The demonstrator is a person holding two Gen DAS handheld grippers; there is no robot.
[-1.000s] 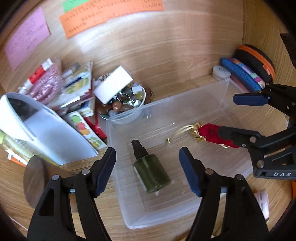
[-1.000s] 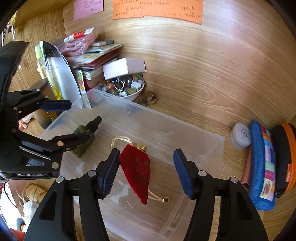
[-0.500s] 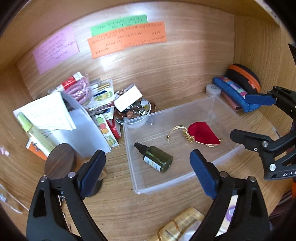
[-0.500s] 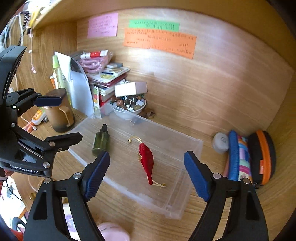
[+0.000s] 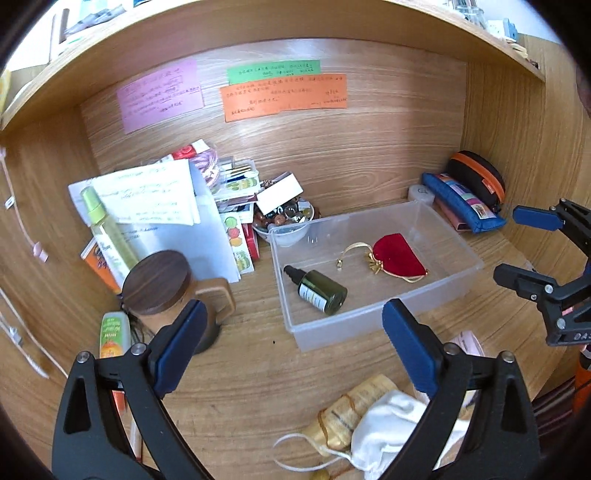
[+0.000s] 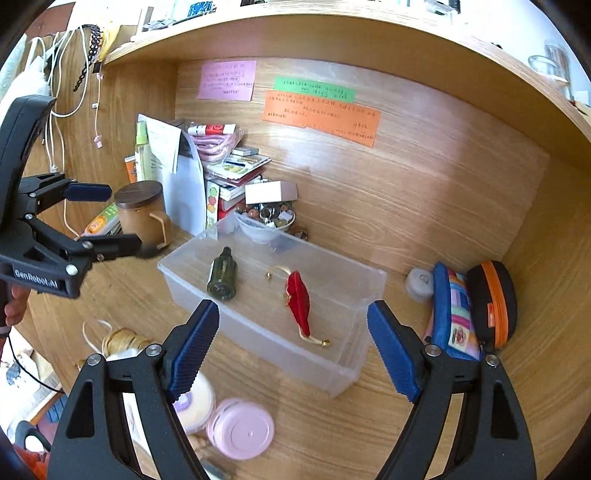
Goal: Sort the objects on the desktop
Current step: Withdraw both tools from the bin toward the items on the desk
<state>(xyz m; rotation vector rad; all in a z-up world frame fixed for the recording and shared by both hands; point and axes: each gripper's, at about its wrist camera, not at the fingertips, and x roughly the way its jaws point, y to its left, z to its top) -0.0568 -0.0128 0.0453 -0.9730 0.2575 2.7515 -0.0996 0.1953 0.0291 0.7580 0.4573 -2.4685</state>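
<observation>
left hand-held gripper: you are wielding black arms, blue ribbed pads, silver screws | right hand-held gripper: matching; "GenRobot.AI" lettering showing on the left one

- Both feeds look bright from my end, soft daylight, no harsh shadows anywhere.
- There's a pale sheen on the wooden back panel, strongest just below the orange note, and the same streaks show on the right wrist view.
- Heavy fisheye: the shelf edge bows into an arc and the corners go black.
- Top left of the right wrist view is blown out white.
- Left edge of the left wrist view is smeared, the hanging cable is mushy.
- The clear bin stays sharp, small shadow under the green bottle.
</observation>
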